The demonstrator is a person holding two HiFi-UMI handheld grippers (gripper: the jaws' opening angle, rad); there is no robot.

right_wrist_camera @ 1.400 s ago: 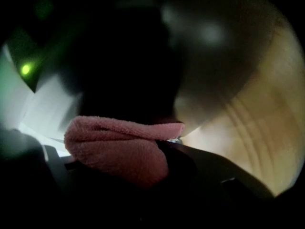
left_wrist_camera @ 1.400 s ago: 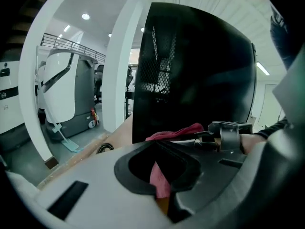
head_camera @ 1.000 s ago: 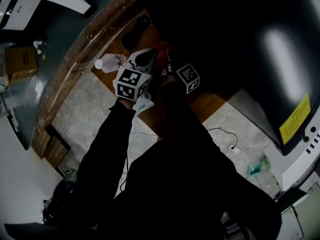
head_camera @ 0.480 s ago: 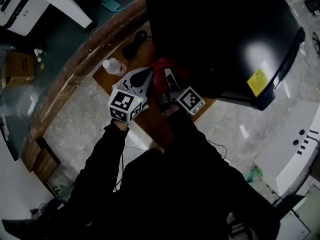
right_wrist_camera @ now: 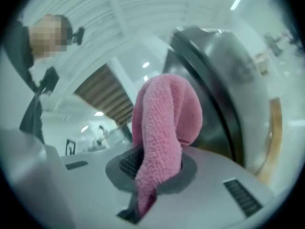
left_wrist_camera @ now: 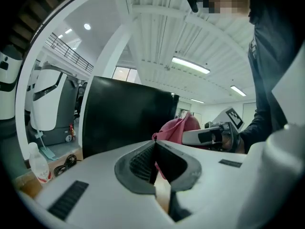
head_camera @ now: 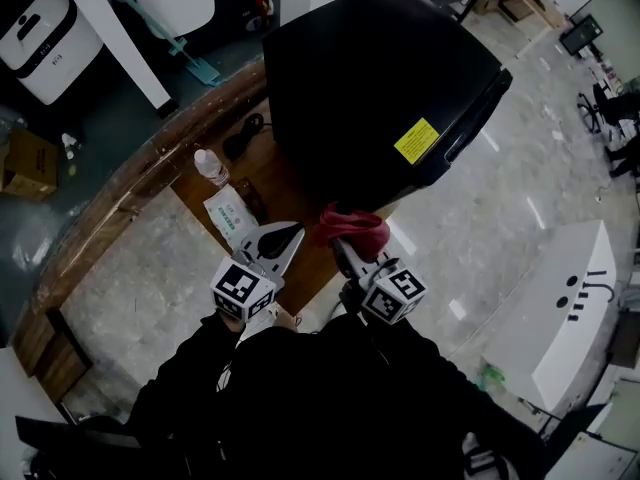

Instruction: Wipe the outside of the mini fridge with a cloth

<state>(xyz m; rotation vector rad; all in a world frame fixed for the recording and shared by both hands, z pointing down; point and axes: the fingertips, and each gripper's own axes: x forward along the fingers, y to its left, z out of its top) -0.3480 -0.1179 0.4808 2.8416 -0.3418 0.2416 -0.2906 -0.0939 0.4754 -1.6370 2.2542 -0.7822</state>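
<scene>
The black mini fridge point(head_camera: 370, 88) stands on a low wooden platform point(head_camera: 280, 208), with a yellow label on its near side. My right gripper point(head_camera: 345, 243) is shut on a pink-red cloth point(head_camera: 352, 226), held just below the fridge's near bottom edge. In the right gripper view the cloth point(right_wrist_camera: 162, 128) bulges out of the shut jaws beside the fridge's dark wall point(right_wrist_camera: 209, 89). My left gripper point(head_camera: 290, 233) sits just left of the cloth, jaws shut with nothing in them. The left gripper view shows the fridge point(left_wrist_camera: 126, 113) and the cloth point(left_wrist_camera: 178, 128) ahead.
A plastic bottle point(head_camera: 208, 166), a white packet point(head_camera: 230, 216) and a coiled black cable point(head_camera: 243, 136) lie on the platform left of the fridge. White machines point(head_camera: 40, 28) stand at the far left and a white unit point(head_camera: 560, 318) at the right. Pale tiled floor surrounds the platform.
The head view has pulled back, so the whole fridge now shows. Both grippers and the cloth have come lower and nearer, away from the fridge's side.
</scene>
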